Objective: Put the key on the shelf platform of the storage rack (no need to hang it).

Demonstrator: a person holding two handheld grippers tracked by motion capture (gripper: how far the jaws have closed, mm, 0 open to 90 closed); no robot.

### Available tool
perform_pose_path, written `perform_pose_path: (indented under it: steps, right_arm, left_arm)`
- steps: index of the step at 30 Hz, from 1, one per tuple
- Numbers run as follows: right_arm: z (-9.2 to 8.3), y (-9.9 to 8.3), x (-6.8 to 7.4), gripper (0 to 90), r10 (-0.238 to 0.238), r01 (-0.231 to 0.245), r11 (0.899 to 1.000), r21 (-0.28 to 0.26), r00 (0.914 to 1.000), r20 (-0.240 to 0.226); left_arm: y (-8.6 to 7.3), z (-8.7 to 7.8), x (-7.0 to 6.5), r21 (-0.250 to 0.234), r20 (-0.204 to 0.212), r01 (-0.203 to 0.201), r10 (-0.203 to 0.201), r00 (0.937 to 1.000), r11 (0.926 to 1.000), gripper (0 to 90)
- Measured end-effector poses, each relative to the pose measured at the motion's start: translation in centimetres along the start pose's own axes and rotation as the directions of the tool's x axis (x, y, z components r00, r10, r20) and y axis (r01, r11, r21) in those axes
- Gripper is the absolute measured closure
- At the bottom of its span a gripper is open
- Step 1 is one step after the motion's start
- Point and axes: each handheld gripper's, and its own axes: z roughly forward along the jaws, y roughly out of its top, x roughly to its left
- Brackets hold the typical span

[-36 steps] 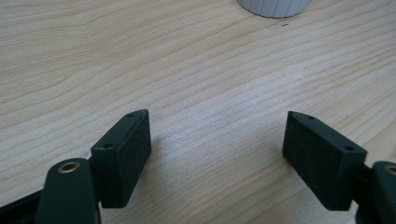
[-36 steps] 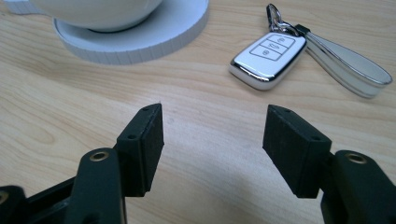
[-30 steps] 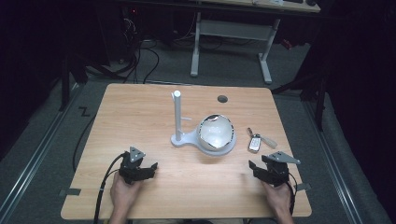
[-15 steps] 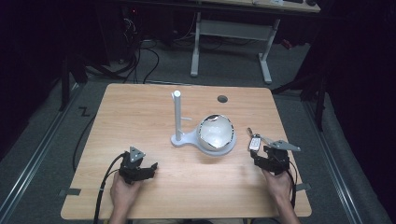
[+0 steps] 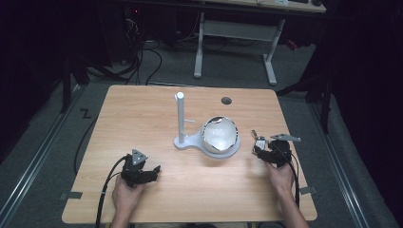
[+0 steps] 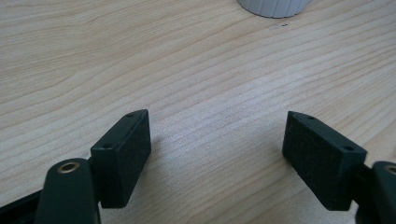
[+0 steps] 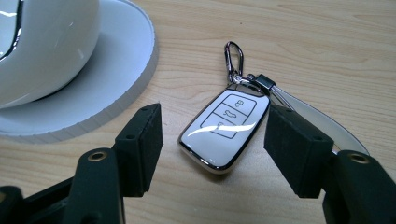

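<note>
A white car key fob (image 7: 225,128) with a chrome rim, a metal clip and a pale strap lies flat on the wooden table (image 5: 142,123), just right of the white stand. My right gripper (image 7: 215,140) is open, its jaws on either side of the fob without touching it; from above the right gripper (image 5: 264,148) sits at the fob (image 5: 260,141). The white stand (image 5: 190,140) has an upright post and a round base that carries a glossy white bowl-shaped piece (image 5: 219,134). My left gripper (image 5: 145,175) rests open near the front left, over bare wood (image 6: 210,140).
A small dark round hole (image 5: 226,100) is set in the table near the far edge. The stand's base rim (image 7: 121,88) lies close to the left of my right jaws. Cables trail from both grippers over the front edge. A white desk frame (image 5: 237,38) stands on the floor beyond.
My right gripper has moved forward from the front right of the table up to the key fob, and its jaws now flank it. The left gripper has stayed put.
</note>
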Motion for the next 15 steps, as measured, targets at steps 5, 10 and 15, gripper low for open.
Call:
perform_pose_path:
  steps: [5, 10, 15]
  right_arm:
    - [0.4, 1.1, 0.0, 37.0, 0.006, -0.007, 1.0, 0.015, 1.0, 0.006]
    - [1.1, 1.9, 0.0, 35.9, 0.008, -0.009, 0.999, 0.041, 0.9997, 0.023]
    - [2.5, 1.8, -0.3, 35.8, 0.041, -0.043, 0.996, 0.074, 0.9989, 0.025]
  left_arm:
    - [0.0, 0.0, 0.0, 0.0, 0.0, 0.0, 0.0, 1.0, 1.0, 24.0]
    - [0.0, 0.0, 0.0, 0.0, 0.0, 0.0, 0.0, 1.0, 1.0, 24.0]
    - [0.0, 0.0, 0.0, 0.0, 0.001, 0.001, -0.001, 1.0, 1.0, 24.0]
